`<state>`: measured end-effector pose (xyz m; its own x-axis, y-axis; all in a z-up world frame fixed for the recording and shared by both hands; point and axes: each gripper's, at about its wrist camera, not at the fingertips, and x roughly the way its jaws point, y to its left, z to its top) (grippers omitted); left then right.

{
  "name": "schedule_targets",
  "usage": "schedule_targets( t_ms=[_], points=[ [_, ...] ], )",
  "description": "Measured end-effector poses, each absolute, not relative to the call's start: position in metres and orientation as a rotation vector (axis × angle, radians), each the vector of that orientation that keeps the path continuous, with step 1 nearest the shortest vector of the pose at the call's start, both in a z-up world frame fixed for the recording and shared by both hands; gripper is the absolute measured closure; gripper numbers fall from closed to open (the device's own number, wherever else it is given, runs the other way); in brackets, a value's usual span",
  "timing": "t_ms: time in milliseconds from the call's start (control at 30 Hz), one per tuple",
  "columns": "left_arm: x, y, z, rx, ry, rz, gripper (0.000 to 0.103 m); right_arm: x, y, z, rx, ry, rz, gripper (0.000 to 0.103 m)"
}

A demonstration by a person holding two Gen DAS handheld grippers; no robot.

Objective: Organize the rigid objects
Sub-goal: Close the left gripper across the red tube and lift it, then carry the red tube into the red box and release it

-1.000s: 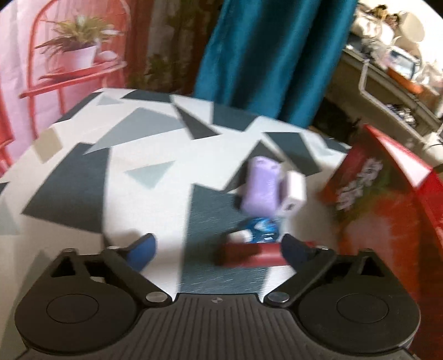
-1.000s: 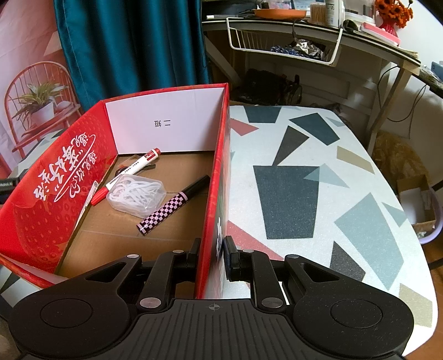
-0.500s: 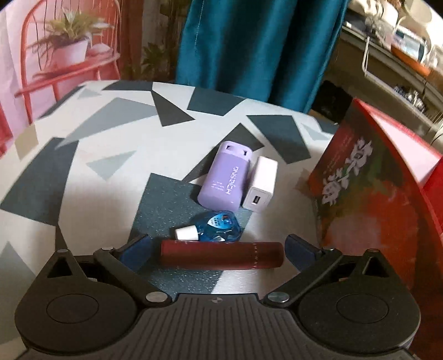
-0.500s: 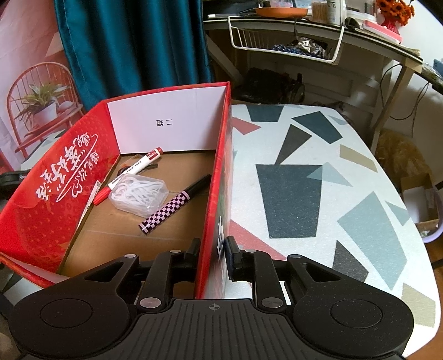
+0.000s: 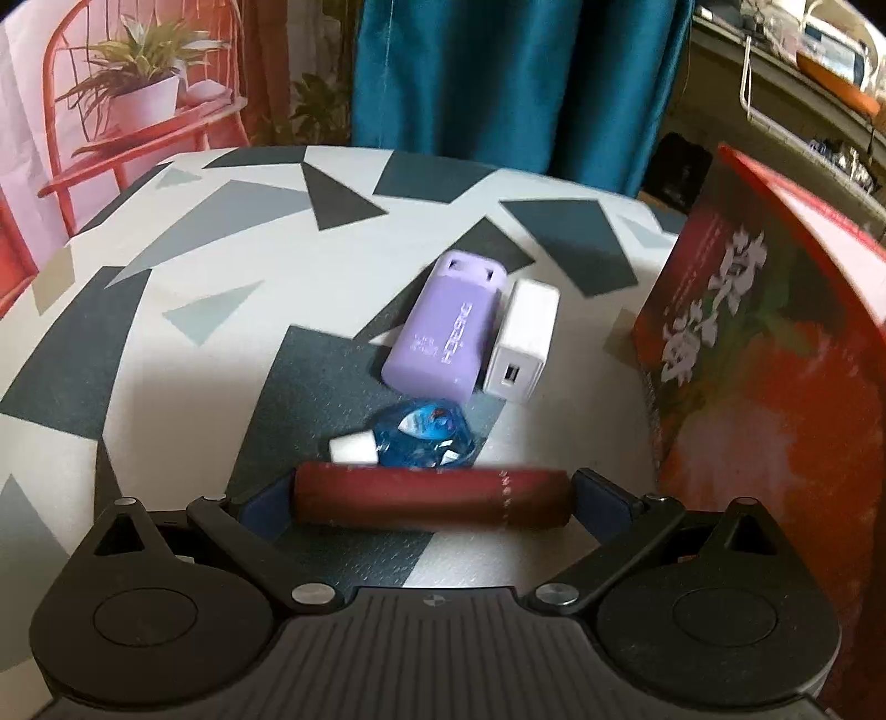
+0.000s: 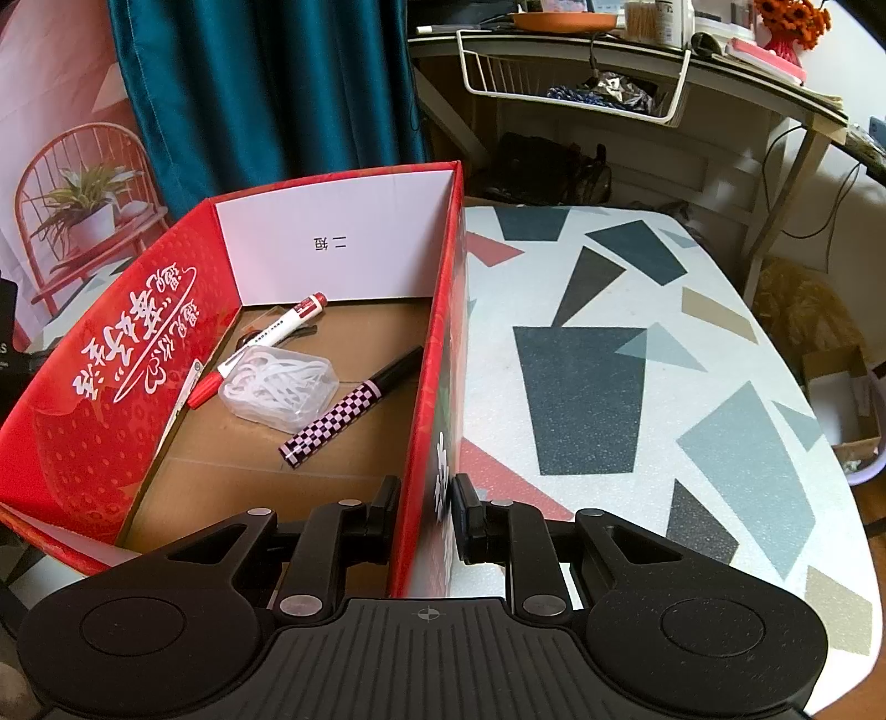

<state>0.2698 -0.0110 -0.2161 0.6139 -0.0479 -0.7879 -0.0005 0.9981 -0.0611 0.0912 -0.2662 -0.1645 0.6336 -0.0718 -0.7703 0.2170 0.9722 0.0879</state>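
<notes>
I'm in a lived-in home room: beside my counter (image 6: 637, 310) with its triangle-patterned cover hang a teal curtain (image 6: 266, 94) and a potted-plant backdrop (image 6: 77, 205), and a cluttered shelf (image 6: 720, 77) carries flowers (image 6: 792, 22).

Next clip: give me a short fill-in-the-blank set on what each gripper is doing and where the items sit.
1. The right gripper is clamped on a wall of the red ____.
2. Between the left gripper's open jaws lies a dark red ____.
3. The white charger lies right beside the ____ power bank.
4. Inside the box, the checkered pen lies next to a clear case of white ____.

Missing words: box; tube; purple; clips
</notes>
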Motion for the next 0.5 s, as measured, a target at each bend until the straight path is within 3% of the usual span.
schedule_targets(
  t_ms=[500],
  points=[
    [0.235,-0.003,-0.218,0.010,0.849,-0.122,0.002,0.091,-0.267,-0.164,0.180,0.869,-0.166,0.084]
  ],
)
